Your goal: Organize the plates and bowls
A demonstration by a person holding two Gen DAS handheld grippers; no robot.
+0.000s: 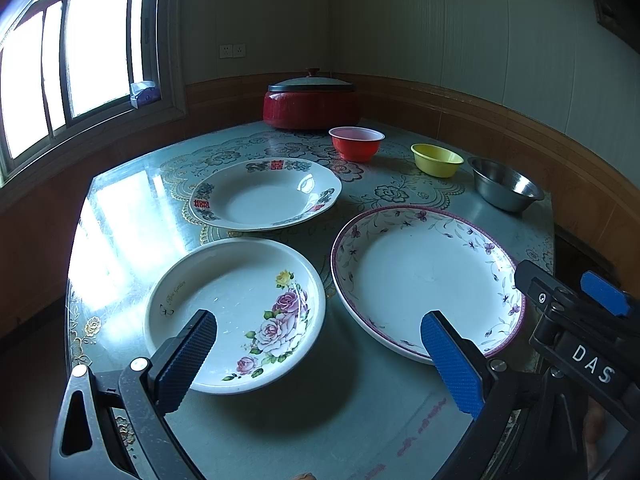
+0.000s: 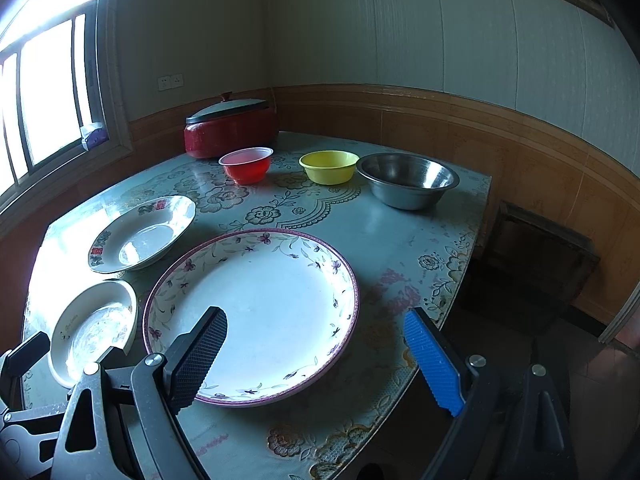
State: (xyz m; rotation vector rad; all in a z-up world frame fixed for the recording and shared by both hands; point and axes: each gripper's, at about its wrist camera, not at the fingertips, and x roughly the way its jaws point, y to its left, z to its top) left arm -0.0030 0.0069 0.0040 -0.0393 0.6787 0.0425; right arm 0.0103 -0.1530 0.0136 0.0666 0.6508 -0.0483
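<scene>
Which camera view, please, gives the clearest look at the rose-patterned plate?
The left wrist view: the rose-patterned plate is nearly whole there, its flowers plain, one left finger crossing its near rim. In the right wrist view it sits at the left edge, glare-washed and partly hidden.

Red bowl (image 2: 246, 165), yellow bowl (image 2: 329, 166), steel bowl (image 2: 406, 179); rose-printed plate (image 1: 236, 314), purple-rimmed plate (image 2: 251, 310).

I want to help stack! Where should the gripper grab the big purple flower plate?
Probably the near rim of the purple-edged plate, coming in low from the table's front edge. The rim flares upward there, nothing blocks it, and the open right gripper already faces it.
</scene>
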